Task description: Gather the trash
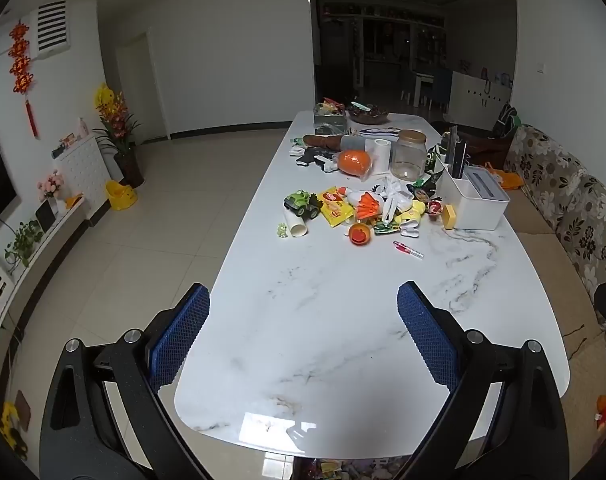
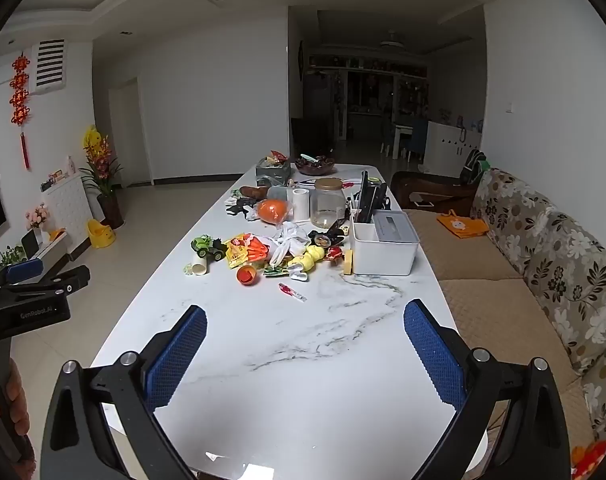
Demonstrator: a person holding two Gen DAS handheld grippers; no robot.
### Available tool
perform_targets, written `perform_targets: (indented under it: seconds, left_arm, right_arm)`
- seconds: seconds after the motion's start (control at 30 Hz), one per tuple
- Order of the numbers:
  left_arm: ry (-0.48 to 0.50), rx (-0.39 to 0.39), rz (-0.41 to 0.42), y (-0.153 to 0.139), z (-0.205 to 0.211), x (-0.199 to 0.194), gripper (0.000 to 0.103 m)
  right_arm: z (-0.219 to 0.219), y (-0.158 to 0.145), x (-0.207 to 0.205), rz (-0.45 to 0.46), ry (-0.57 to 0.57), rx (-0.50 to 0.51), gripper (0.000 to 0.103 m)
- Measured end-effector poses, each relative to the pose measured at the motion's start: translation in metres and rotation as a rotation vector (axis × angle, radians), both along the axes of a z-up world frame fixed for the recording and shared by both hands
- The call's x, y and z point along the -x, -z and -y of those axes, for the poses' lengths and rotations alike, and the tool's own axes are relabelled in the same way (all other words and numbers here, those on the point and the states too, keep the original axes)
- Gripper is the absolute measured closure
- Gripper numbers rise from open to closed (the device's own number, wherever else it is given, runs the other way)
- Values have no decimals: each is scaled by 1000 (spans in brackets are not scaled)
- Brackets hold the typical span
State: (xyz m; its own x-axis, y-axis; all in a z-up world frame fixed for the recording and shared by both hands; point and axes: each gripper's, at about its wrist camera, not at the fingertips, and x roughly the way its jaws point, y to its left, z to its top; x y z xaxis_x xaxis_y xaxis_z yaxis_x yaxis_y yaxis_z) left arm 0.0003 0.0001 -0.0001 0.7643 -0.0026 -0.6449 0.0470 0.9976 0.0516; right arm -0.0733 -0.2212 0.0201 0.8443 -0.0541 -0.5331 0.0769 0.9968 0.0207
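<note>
A pile of clutter lies mid-table on the white marble table [image 1: 323, 320] [image 2: 295, 360]: a yellow snack wrapper [image 1: 335, 209] [image 2: 236, 254], crumpled white tissue [image 1: 395, 198] [image 2: 291, 240], a white paper tube [image 1: 297, 227] [image 2: 201, 269], a green toy truck [image 1: 303, 205] [image 2: 208, 247], an orange ball half [image 1: 359, 234] [image 2: 247, 274] and a red pen [image 1: 407, 249] [image 2: 292, 291]. My left gripper [image 1: 303, 308] hangs open over the near end of the table, nothing between its blue pads. My right gripper [image 2: 305, 320] is open too, well short of the pile.
A white organiser box [image 1: 477, 204] [image 2: 385, 246], a glass jar [image 1: 409, 156] [image 2: 327, 202], a paper roll [image 1: 381, 154] and an orange ball in a bag [image 1: 353, 162] stand behind the pile. A floral sofa [image 2: 543, 264] runs along the table's right side. A hand holds the left gripper's handle [image 2: 7, 404].
</note>
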Motion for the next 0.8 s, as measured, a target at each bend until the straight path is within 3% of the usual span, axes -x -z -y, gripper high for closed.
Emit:
perform_targets:
  seconds: [0.8]
  left_arm:
    - [1,-6,-3,3,13,2,10]
  right_arm:
    - [2,-1,-1,-3,2,9,5]
